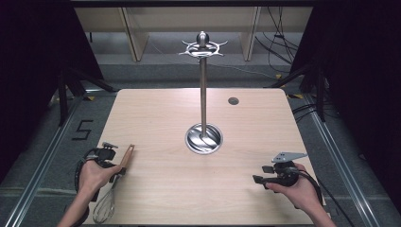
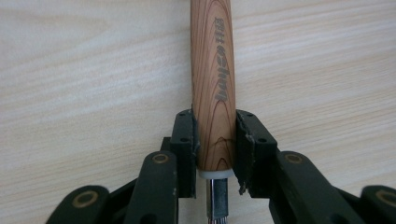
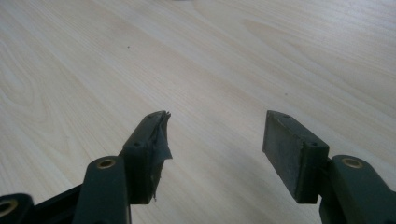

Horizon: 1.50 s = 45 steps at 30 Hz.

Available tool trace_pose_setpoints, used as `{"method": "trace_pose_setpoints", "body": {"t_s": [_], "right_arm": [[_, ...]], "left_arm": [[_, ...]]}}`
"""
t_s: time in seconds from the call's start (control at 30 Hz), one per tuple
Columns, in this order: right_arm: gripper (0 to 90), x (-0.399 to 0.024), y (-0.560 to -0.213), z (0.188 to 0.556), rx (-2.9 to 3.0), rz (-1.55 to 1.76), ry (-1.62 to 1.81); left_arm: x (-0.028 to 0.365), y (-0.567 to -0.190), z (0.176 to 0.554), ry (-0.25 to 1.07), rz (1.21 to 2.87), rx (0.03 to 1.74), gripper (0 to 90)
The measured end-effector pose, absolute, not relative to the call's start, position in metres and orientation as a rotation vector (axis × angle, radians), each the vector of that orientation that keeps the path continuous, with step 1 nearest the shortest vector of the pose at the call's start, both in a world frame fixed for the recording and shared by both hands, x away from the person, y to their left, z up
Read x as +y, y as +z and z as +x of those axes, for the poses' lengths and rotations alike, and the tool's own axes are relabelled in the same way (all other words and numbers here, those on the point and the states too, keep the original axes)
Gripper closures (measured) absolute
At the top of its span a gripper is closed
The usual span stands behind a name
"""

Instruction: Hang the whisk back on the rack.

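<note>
The left gripper [image 2: 215, 140] clamps the whisk [image 1: 113, 187] by its wooden handle (low on the table [image 1: 198, 198], near its left edge); the right gripper [image 3: 215, 140] gapes wide, holding nothing.

The bench [image 1: 161, 109] is pale blond wood with fine grain streaks, and a small dark grey disc [image 1: 233, 100] sits toward its 1 o'clock corner. The whisk handle [image 2: 212, 84] is reddish-brown wood with darker looping grain and grey lettering; a white collar and silvery wires [image 1: 105, 204] follow it. The stand [image 1: 203, 94] is polished silver, its round base [image 1: 204, 138] mirror-bright. The left gripper [image 2: 215, 140] and right gripper [image 3: 215, 144] have matte black fingers [image 3: 292, 149] with brass-coloured pivots. The floor at 9 o'clock is grey.
</note>
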State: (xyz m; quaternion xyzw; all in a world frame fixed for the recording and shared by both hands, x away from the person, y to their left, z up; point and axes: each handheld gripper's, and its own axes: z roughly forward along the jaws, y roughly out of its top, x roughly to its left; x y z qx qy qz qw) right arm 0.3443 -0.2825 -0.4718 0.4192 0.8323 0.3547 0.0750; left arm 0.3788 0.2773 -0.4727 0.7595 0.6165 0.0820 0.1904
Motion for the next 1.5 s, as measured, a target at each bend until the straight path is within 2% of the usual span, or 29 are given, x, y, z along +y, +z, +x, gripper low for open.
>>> {"method": "trace_pose_setpoints", "body": {"t_s": [0.17,0.2,0.43,0.63,0.8,0.87,0.9,1.03,1.5], "right_arm": [[40.9,-0.283,-0.472,0.344,2.489,1.258,1.074],[40.9,-0.283,-0.472,0.344,2.489,1.258,1.073],[40.9,-0.282,-0.472,0.344,2.492,1.261,1.072],[40.9,-0.281,-0.474,0.345,2.464,1.243,1.104],[40.9,-0.281,-0.474,0.345,2.464,1.241,1.105],[40.9,-0.279,-0.473,0.343,2.460,1.279,1.107],[40.9,-0.281,-0.473,0.344,2.462,1.247,1.107],[41.0,-0.282,-0.471,0.344,2.485,1.262,1.074],[41.0,-0.283,-0.471,0.344,2.484,1.254,1.076]], "left_arm": [[0.270,-0.464,0.371,0.243,2.065,1.676,69.7],[0.272,-0.459,0.371,0.252,2.120,1.600,69.7],[0.264,-0.448,0.359,0.344,2.023,1.461,69.8],[0.257,-0.433,0.349,0.388,2.015,1.334,69.9],[0.247,-0.427,0.344,0.421,1.949,1.288,70.0],[0.246,-0.422,0.342,0.437,1.973,1.251,70.1],[0.241,-0.422,0.342,0.439,1.915,1.262,70.1],[0.236,-0.417,0.339,0.434,1.942,1.213,70.1],[0.213,-0.399,0.331,0.455,1.882,1.131,70.1]]}}
